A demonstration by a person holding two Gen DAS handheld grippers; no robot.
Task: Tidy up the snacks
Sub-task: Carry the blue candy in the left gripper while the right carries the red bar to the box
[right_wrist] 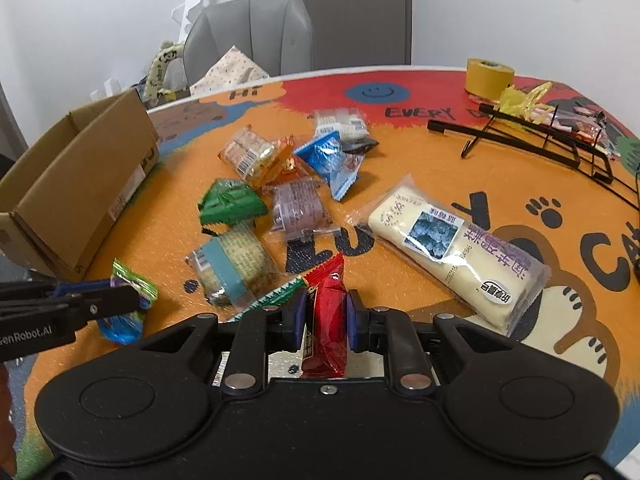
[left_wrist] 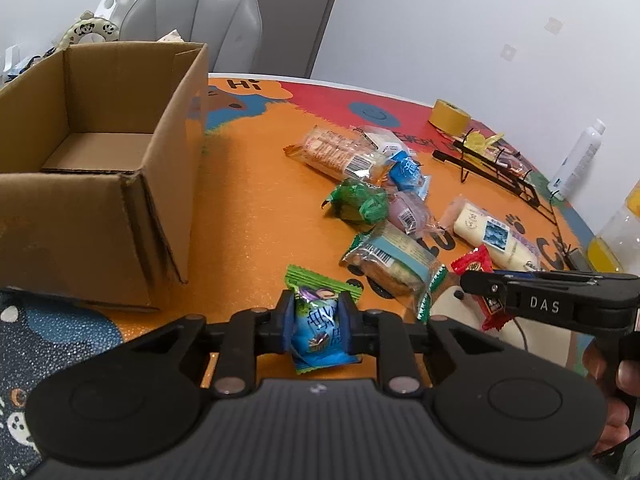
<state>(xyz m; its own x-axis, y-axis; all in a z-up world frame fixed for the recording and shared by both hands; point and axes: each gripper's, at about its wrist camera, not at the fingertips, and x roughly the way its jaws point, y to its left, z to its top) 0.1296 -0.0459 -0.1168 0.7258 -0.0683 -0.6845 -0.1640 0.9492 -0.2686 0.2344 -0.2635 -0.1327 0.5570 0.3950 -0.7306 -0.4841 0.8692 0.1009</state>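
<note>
Pinching a blue-green snack packet [left_wrist: 318,330] in left gripper [left_wrist: 318,320] jaws, right gripper [right_wrist: 326,316] jaws clamped on red snack packet [right_wrist: 326,320], both low over bench [left_wrist: 248,216], snack pile [right_wrist: 280,200] at 12 o'clock, cardboard box [left_wrist: 100,184] at 10 o'clock.

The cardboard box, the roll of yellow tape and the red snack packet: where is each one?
cardboard box [left_wrist: 100,216], left wrist view, on its near outer wall.
roll of yellow tape [right_wrist: 489,76], right wrist view, on its side.
red snack packet [right_wrist: 328,312], right wrist view, mid-wrapper.
</note>
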